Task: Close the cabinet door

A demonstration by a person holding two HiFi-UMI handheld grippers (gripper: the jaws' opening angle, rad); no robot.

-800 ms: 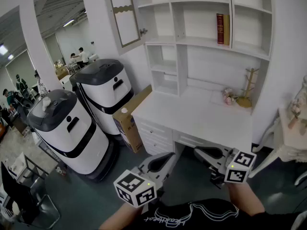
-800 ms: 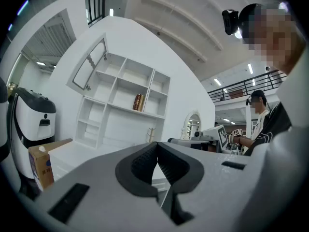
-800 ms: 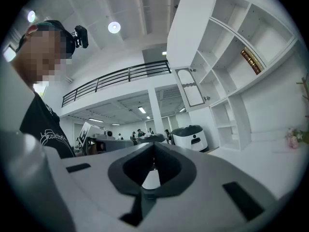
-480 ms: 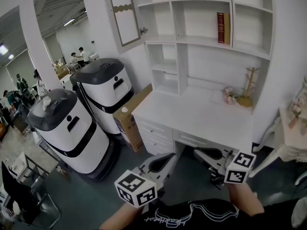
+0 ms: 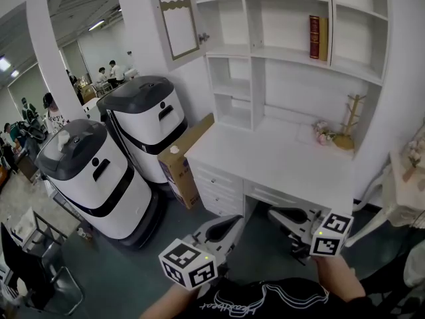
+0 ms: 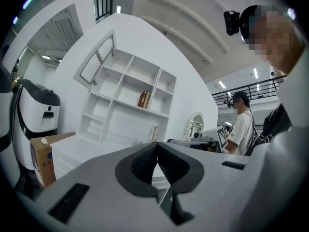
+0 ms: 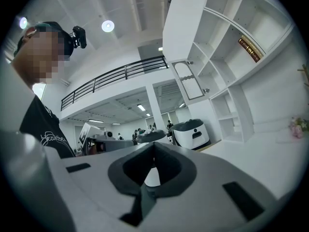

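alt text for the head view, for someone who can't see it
An open cabinet door juts from the upper left of a white shelf unit above a desk. Low in the frame, the left claw and right claw are both shut and empty, short of the door. Two white machines and a cardboard box stand left of the desk.
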